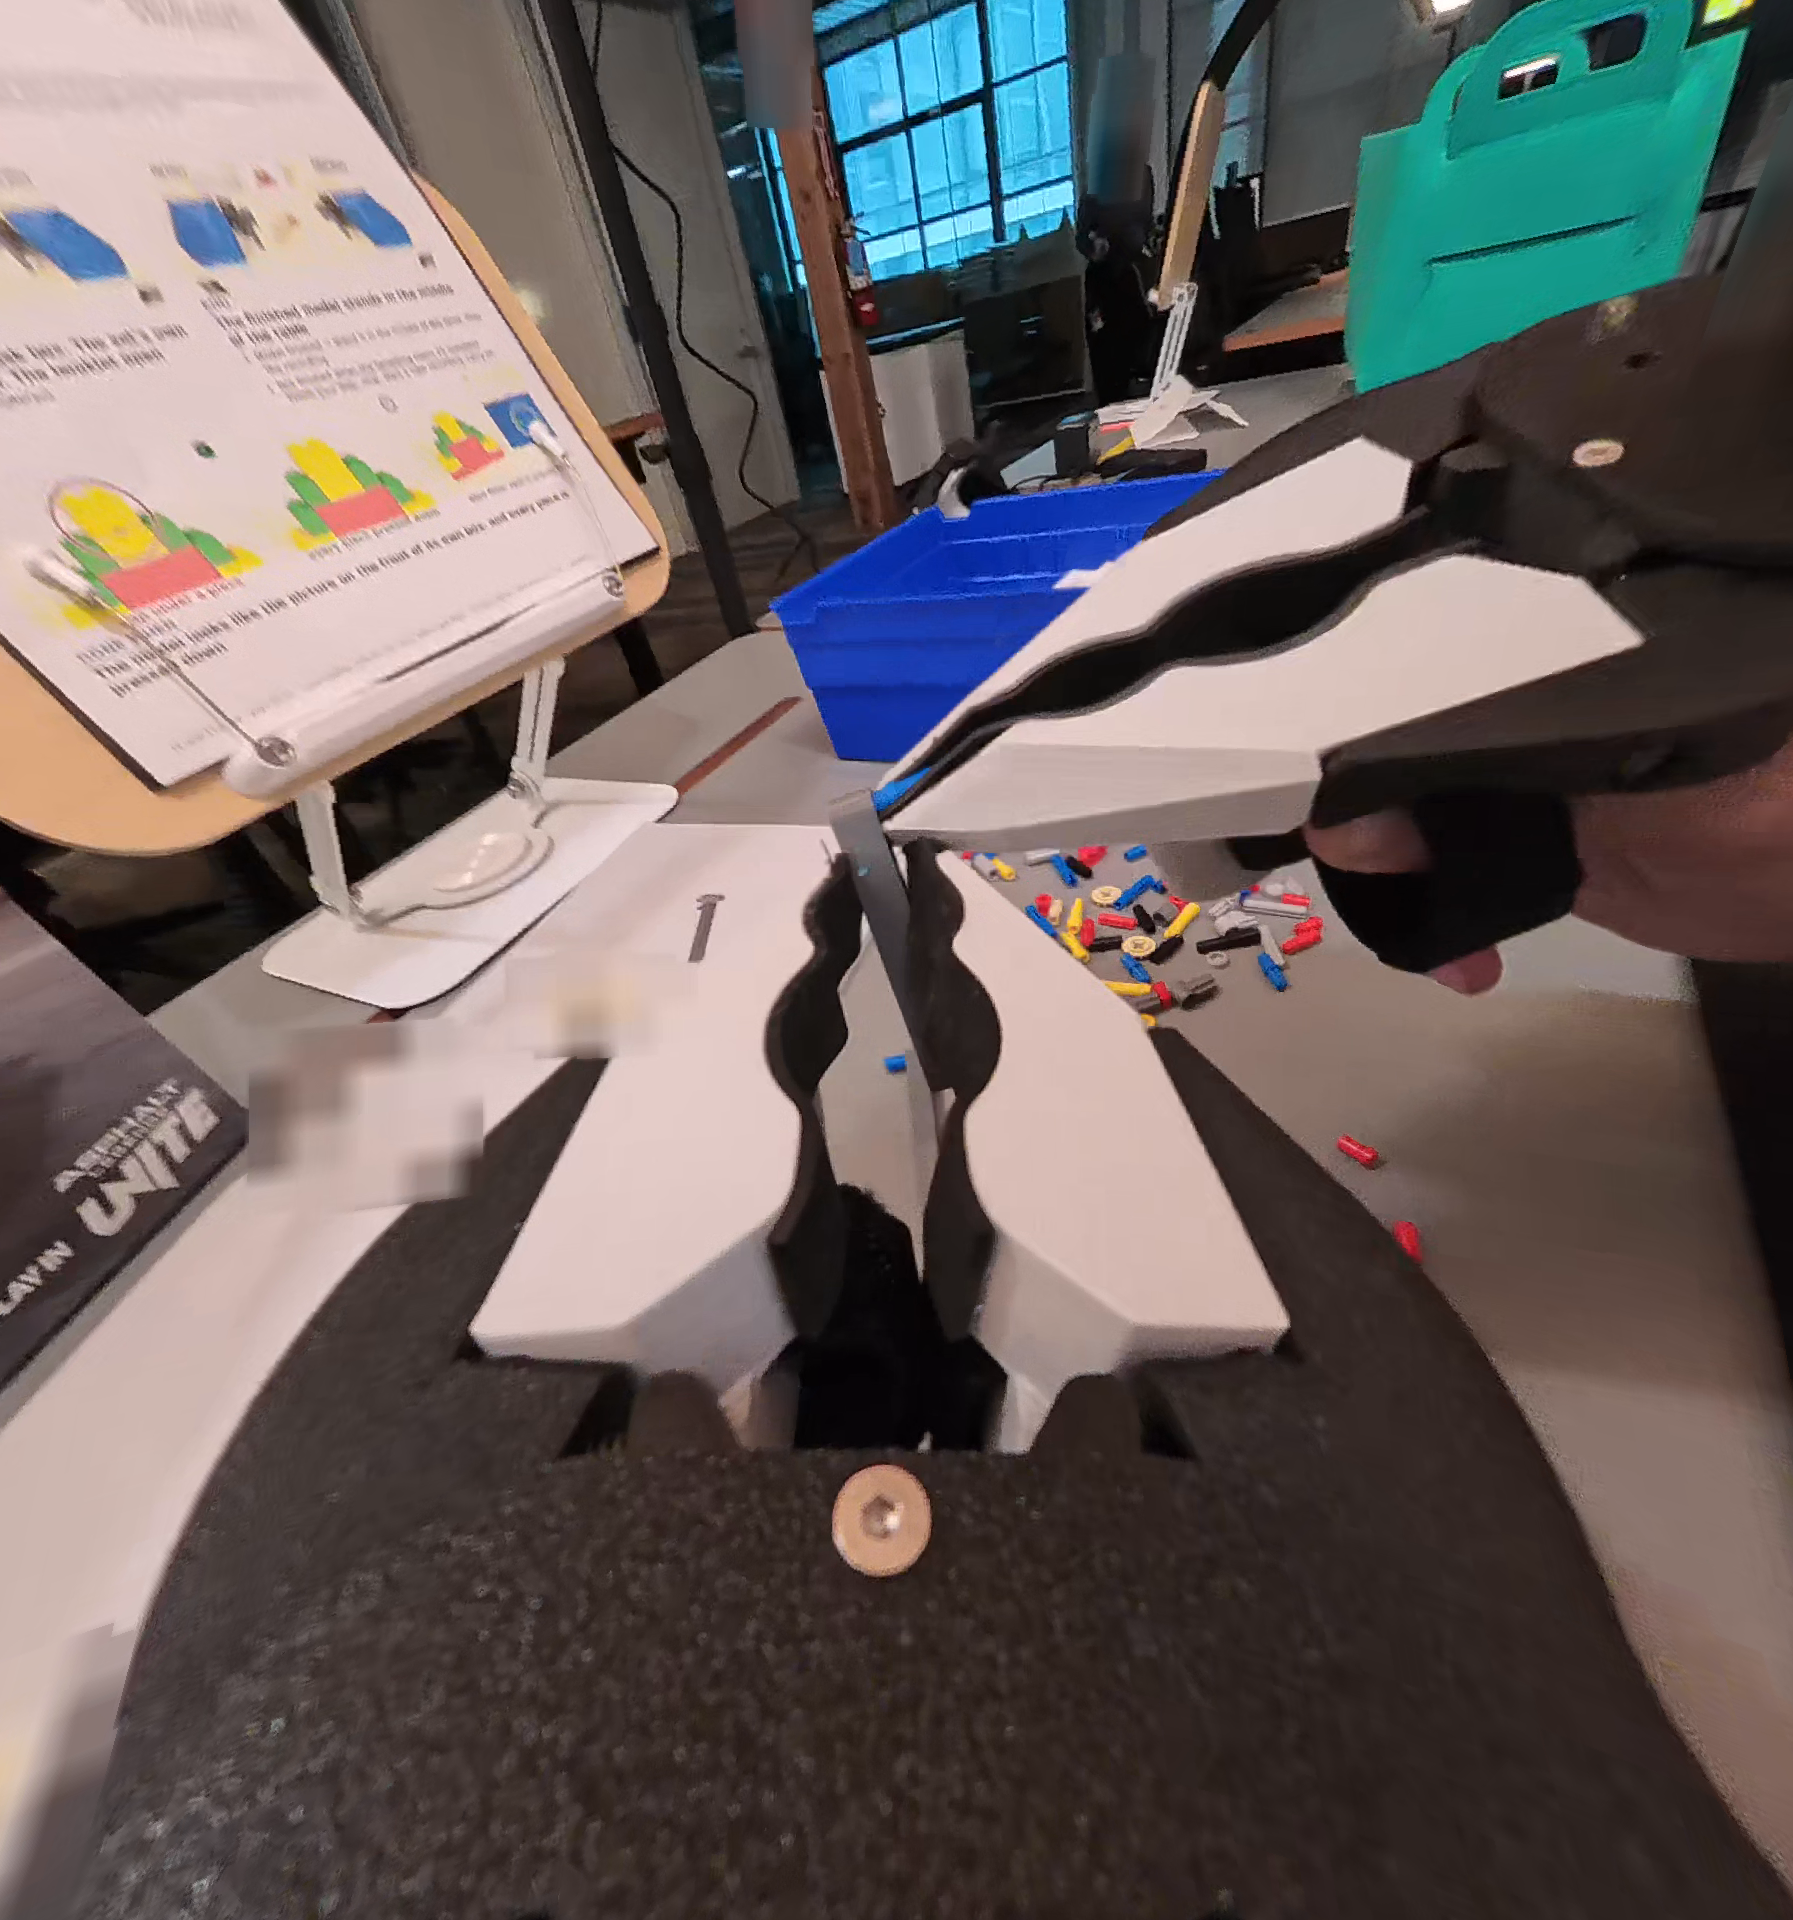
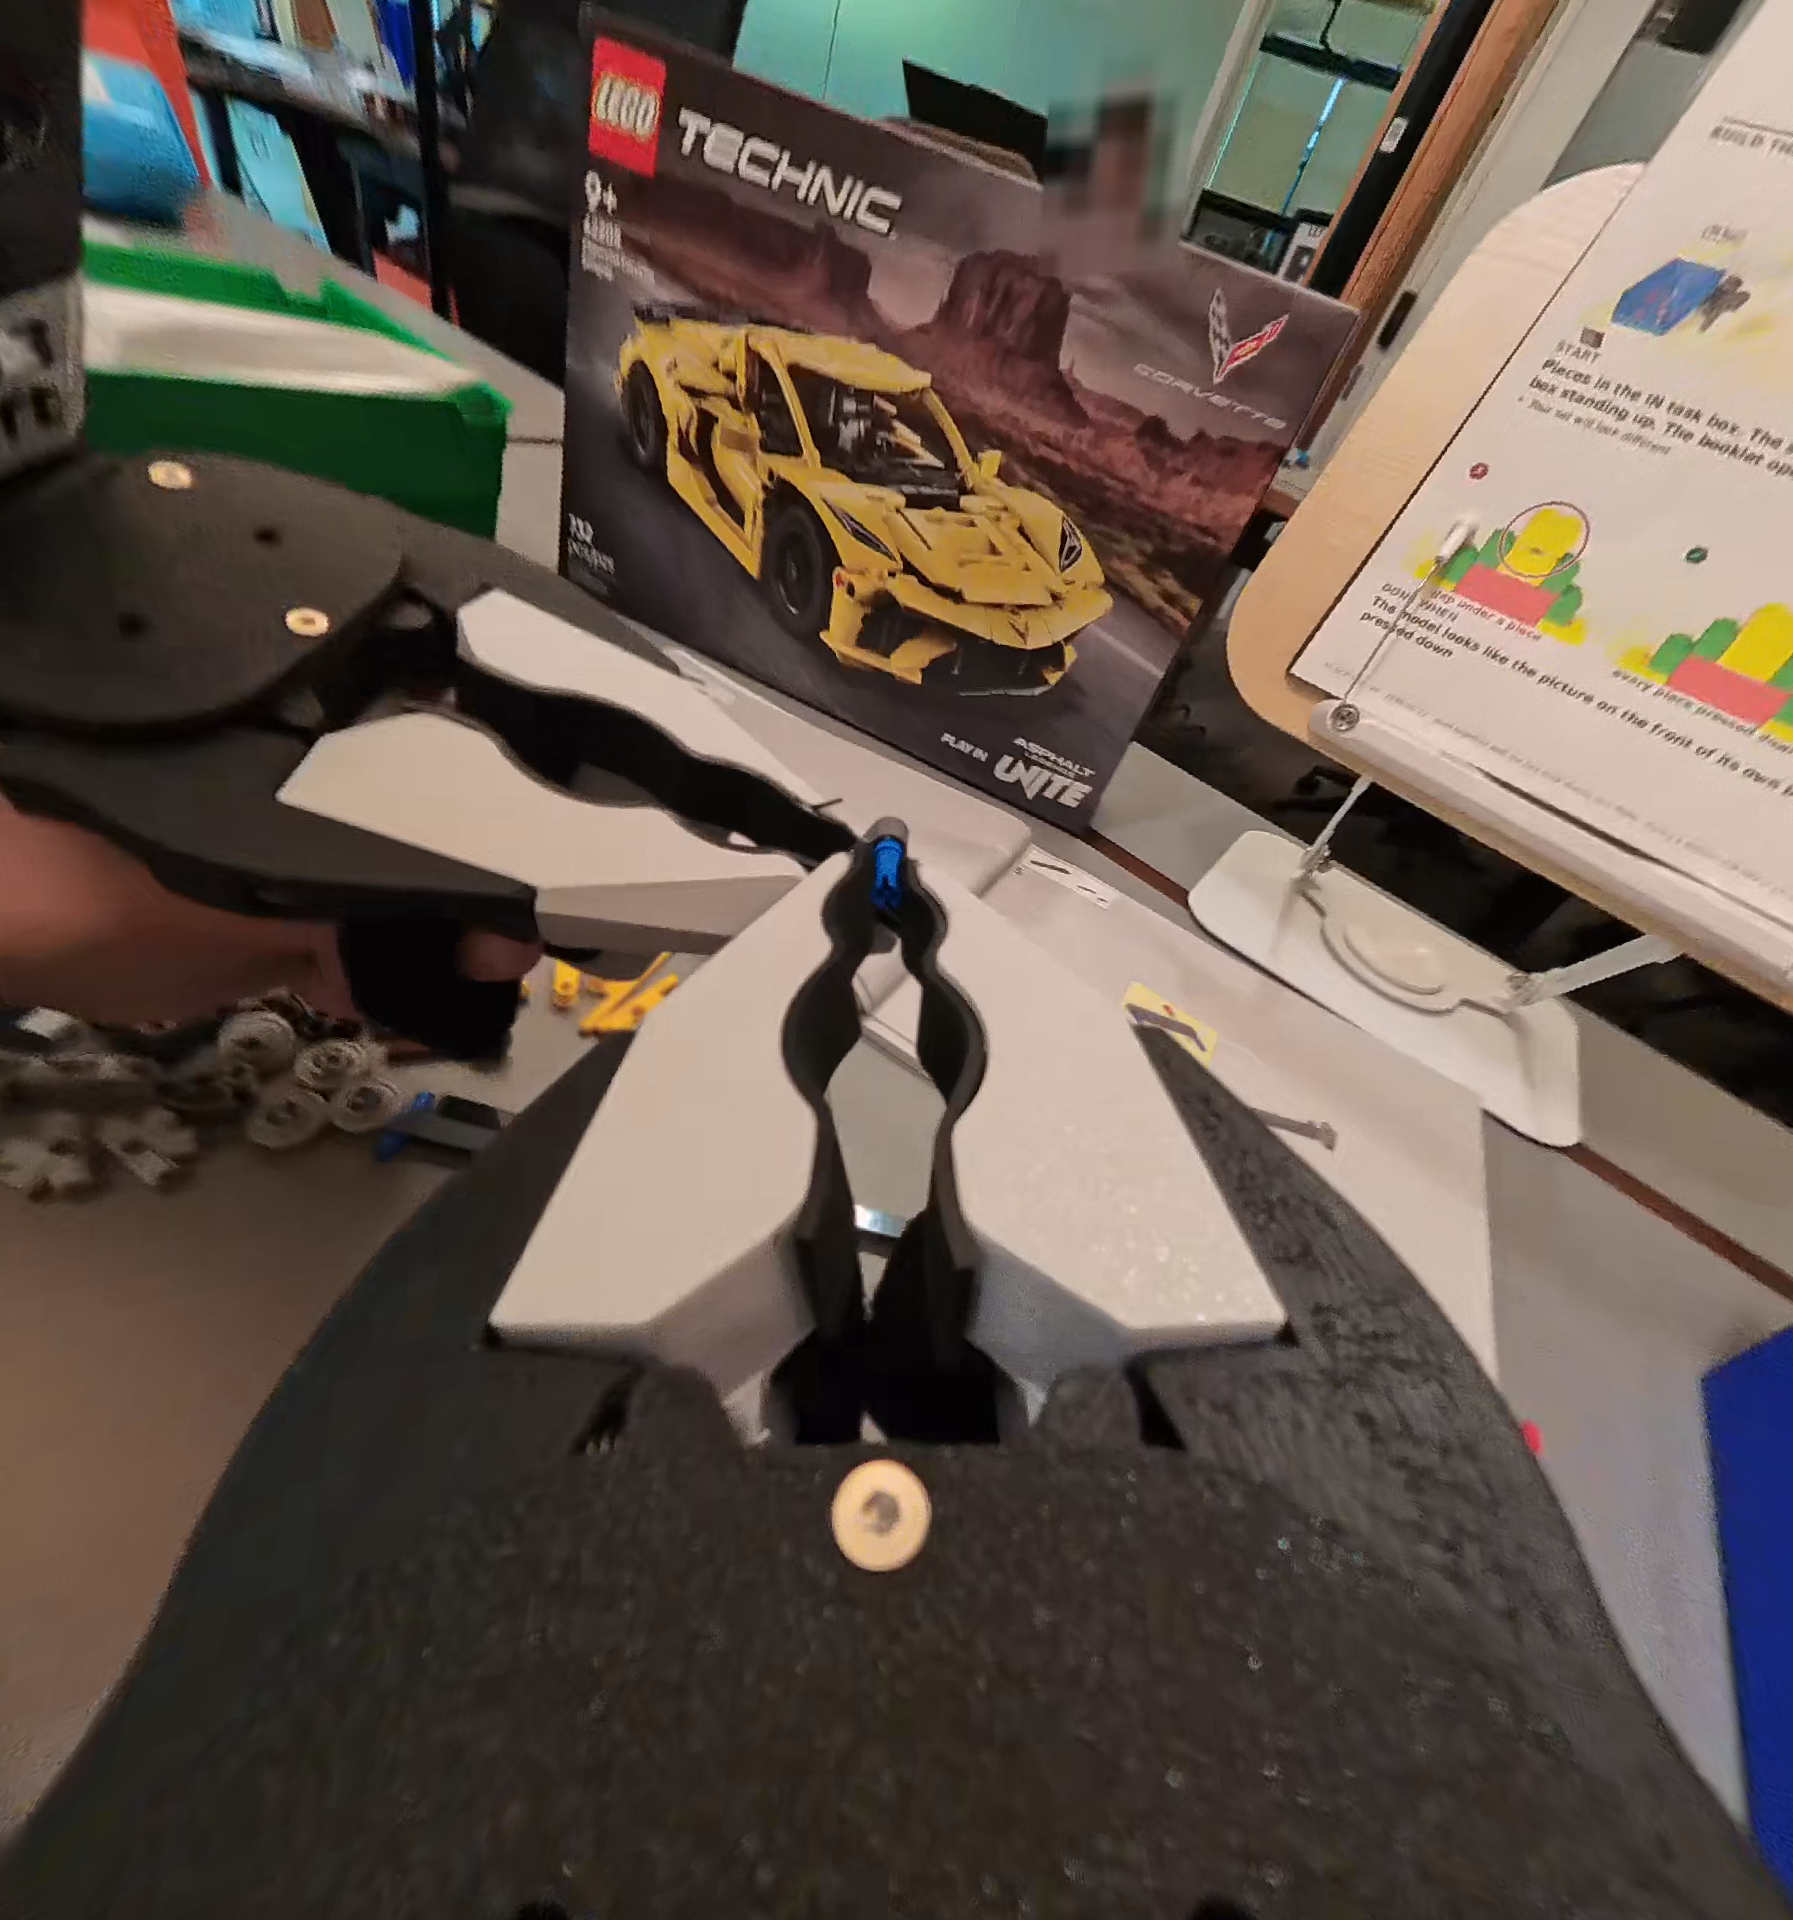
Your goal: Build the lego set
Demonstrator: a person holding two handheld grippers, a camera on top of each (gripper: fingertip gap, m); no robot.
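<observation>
Grey beam [image 1: 887,925] stands clamped in your left gripper [image 1: 876,914]; right gripper [image 2: 884,883] pinches the blue pin [image 2: 884,871] at its top end. Misalignment could eject the pin onto the table [image 1: 1494,1091].

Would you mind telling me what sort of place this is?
Probably a workshop or lab bench set up for a toy-building task: an instruction sheet on a stand, a blue bin, and loose building pieces on the table.

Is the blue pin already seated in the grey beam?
Cannot tell. The right tongs grip the blue pin at the top end of the grey beam held by the left tongs; the joint is hidden.
</observation>
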